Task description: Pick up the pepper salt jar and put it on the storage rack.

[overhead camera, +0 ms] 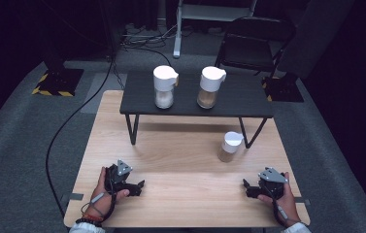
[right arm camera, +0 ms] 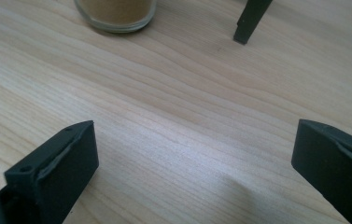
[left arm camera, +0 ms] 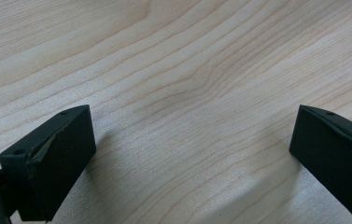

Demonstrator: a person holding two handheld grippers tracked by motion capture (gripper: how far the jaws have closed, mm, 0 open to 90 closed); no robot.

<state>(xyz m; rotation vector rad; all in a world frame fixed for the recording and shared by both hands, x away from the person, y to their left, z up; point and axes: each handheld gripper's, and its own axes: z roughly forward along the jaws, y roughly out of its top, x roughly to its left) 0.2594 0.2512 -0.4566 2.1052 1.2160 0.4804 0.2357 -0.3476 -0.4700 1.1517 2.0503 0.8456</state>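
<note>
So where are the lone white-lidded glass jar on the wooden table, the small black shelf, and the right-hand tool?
White-lidded glass jar of tan powder [overhead camera: 229, 147]: high view, on its glass side.
Small black metal-legged shelf [overhead camera: 239, 99]: high view, bare top.
Right gripper [overhead camera: 246, 186]: high view, between its fingers.

A dark studio lab: black curtains, floor cables [overhead camera: 69, 121], hazard-taped stand bases [overhead camera: 57, 81].

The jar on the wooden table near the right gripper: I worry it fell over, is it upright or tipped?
Upright. The jar stands on its base on the wooden table, white lid on top.
</note>
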